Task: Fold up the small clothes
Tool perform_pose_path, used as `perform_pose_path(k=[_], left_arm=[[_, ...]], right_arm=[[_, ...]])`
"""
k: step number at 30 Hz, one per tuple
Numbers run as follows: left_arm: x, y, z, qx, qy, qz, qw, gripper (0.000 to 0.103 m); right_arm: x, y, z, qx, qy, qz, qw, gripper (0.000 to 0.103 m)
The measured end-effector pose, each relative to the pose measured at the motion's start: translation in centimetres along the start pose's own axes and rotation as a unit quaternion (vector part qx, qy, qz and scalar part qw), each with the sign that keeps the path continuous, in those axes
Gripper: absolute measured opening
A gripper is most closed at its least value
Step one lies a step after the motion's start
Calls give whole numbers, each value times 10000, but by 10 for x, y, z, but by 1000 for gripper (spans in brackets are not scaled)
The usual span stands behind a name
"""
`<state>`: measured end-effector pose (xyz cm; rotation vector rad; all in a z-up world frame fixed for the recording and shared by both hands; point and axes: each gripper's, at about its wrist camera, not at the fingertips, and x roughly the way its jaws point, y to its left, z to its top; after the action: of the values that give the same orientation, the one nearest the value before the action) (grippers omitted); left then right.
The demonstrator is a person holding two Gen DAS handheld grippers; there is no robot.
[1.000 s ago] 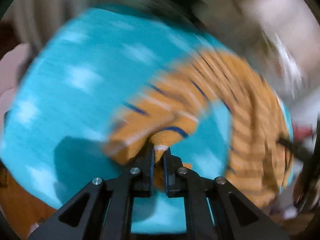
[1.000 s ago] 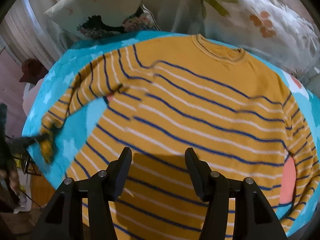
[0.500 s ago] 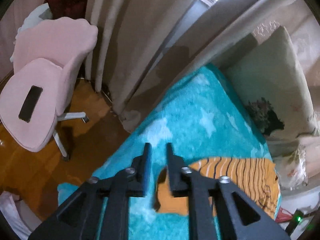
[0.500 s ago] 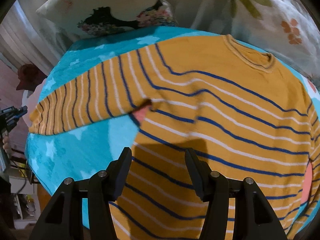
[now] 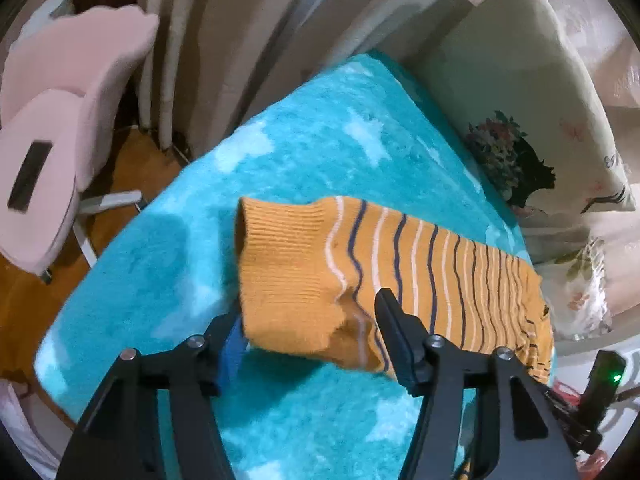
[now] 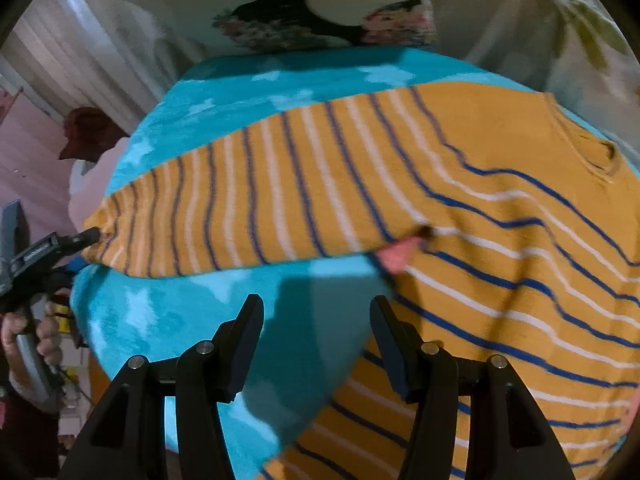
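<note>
Lying flat on the turquoise blanket, the striped orange sweater stretches one sleeve out sideways. The left gripper has just been opening; its fingers stand spread around the cuff without pinching it. The right gripper hangs spread over the blanket beside the sweater's body, holding nothing.

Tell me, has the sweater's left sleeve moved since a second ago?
Yes. In the right wrist view the sleeve has swung from drooping toward the blanket's near edge to lying straight out across the turquoise blanket, closer to the pillow.
</note>
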<state>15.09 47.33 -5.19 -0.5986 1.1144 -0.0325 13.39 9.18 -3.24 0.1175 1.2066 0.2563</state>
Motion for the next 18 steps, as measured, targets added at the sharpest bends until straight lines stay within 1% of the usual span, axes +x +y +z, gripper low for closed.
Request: perform_pose_path(k=[1,2,3,4,6,8,12,13,18], left_arm=[[1,-3,2,47,-16,1,10000,52],[4,-5,3,81,-4,-34,10000,23],[9,-7,5,84,159,-41,9998,11],[12,-7,6,37,215,2,9998,10],[8,-8,8,30,118,27,9999,10],[-1,-10,12,21,3,7,10000,10],[-16,-20,18,89,-149,-85,9998,10],[-20,-26,19,150,-188,-93,9997,10],[-42,-61,19,427,-429,-189,9980,10]], right_arm=[[3,6,4,-51,-3,93,9999,60],[8,15,10,-125,-12,187,9997,60],[11,21,15,-178,-21,248,9995,60],[16,29,22,-232,-28,321,9992,60],[28,39,35,-238,-31,451,9987,57],[41,43,47,-142,17,602,9981,46],[73,35,61,239,148,773,9966,44],[74,33,63,287,1,813,9963,41],[77,25,66,574,-50,1103,9922,41]])
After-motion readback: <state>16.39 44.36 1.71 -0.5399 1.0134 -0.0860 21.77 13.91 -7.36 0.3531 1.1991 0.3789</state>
